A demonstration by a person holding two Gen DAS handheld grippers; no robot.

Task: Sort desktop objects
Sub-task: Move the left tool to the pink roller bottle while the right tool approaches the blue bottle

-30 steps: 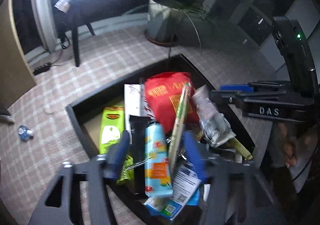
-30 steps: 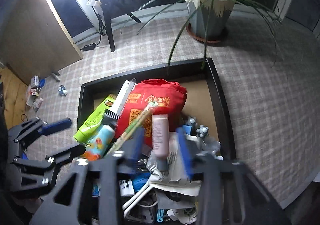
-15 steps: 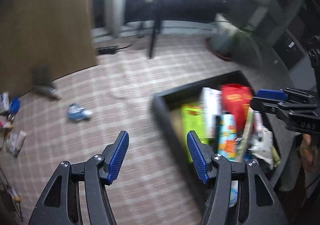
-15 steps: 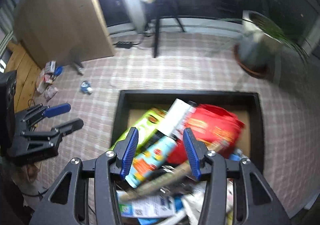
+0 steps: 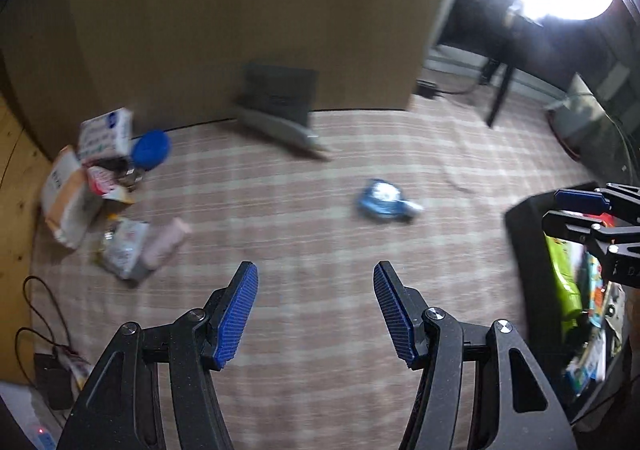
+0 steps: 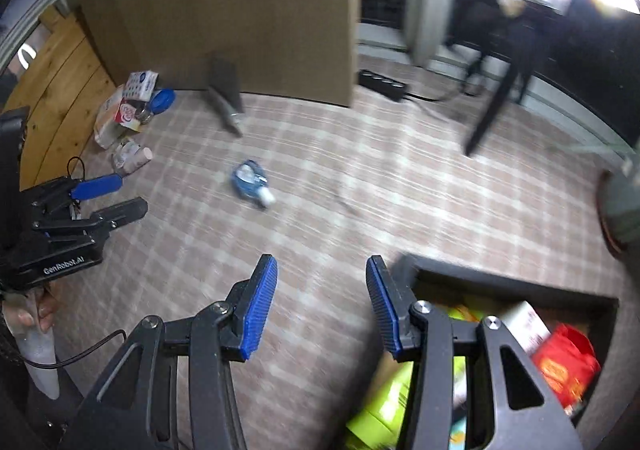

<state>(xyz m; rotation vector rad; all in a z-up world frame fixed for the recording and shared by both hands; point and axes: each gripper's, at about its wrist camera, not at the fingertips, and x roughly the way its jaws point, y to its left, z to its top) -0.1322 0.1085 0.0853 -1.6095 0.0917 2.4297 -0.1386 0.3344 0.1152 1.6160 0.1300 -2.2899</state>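
Both grippers empty, pointing down over the checked cloth

Left view: left gripper (image 5: 316, 308) spread, nothing between its pads; blurry blue packet (image 5: 384, 202) ahead, black tray (image 5: 520, 250) of clutter off to its right. Right view: right gripper (image 6: 320, 302) spread too, tray (image 6: 516, 282) right under it, cut off by the frame, contents smeared.

Both wrist cameras look steeply down along their own fingers at the checked cloth (image 5: 312, 218). The left view faces the board (image 5: 240, 18); the right sits above the tray (image 6: 516, 282) corner. Both share the blue packet (image 5: 382, 204) and the far-left pile (image 6: 128, 114).
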